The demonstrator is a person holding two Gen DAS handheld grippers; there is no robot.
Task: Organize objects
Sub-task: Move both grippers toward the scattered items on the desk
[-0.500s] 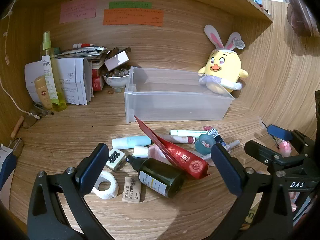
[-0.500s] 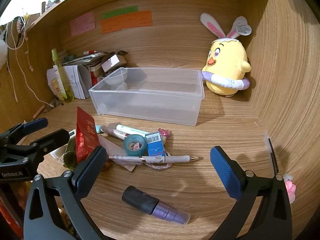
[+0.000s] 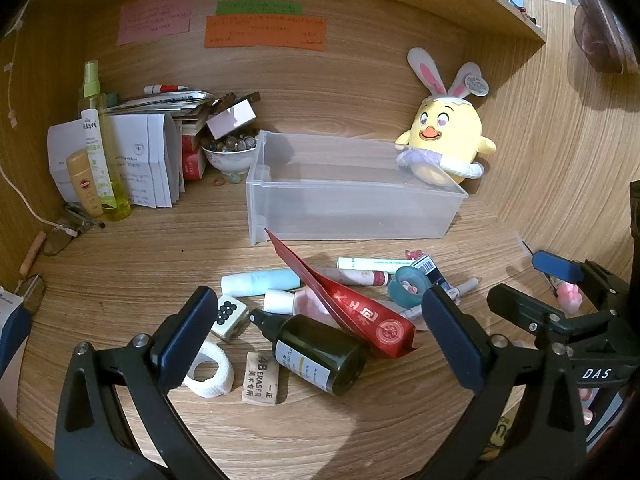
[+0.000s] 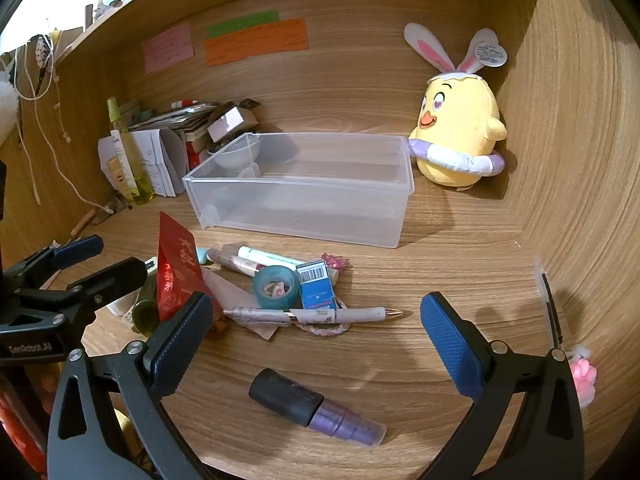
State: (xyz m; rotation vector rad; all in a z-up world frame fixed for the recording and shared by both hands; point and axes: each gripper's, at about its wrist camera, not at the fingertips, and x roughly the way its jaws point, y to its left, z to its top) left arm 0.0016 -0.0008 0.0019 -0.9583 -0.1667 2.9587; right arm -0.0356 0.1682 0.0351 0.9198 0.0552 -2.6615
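Wood-grain worktop (image 3: 120, 280) in walled alcove, sticky notes (image 3: 264, 32) behind; clear bin (image 4: 304, 204) empty. Both grippers' fingers spread, holding nothing.

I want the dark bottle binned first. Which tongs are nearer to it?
Left. The dark bottle lies between the open left tongs, just ahead of them. The right tongs hover open over a purple tube, with the bottle off to their left.
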